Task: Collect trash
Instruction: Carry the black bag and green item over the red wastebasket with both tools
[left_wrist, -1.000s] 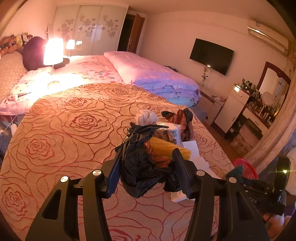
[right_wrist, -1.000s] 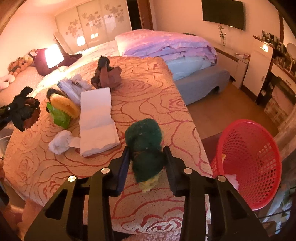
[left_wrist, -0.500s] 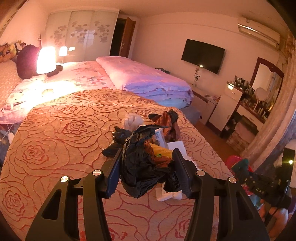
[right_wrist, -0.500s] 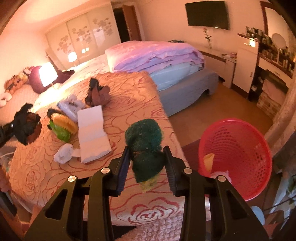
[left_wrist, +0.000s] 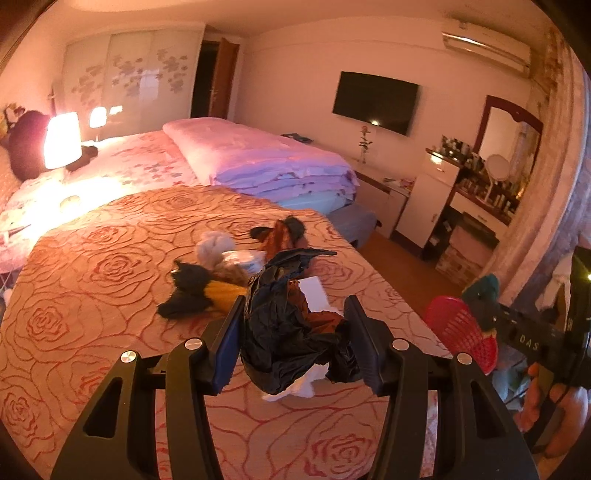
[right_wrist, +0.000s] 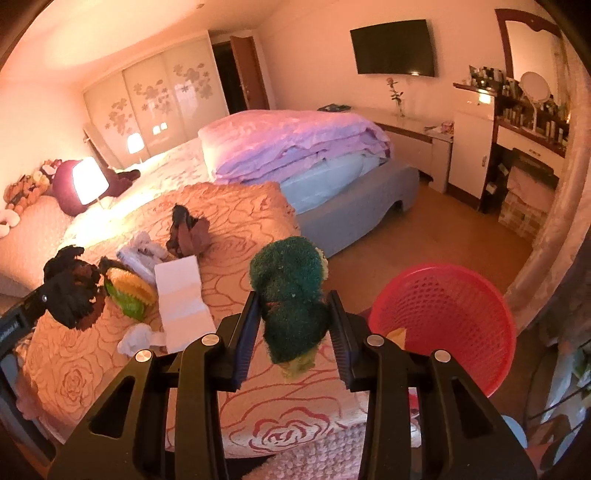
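Red perforated plastic basket (right_wrist: 443, 317): yellow scrap inside; beside it my right claw (right_wrist: 293, 325) clamps a green scouring sponge (right_wrist: 291, 295); my left claw (left_wrist: 295, 343) clamps a crumpled black plastic bag (left_wrist: 291, 339).

A crumpled black bag (left_wrist: 291, 343) is squeezed in the left gripper (left_wrist: 295, 343). A fuzzy green sponge (right_wrist: 291, 291) is squeezed in the right gripper (right_wrist: 293, 328), near the red basket (right_wrist: 454, 295).
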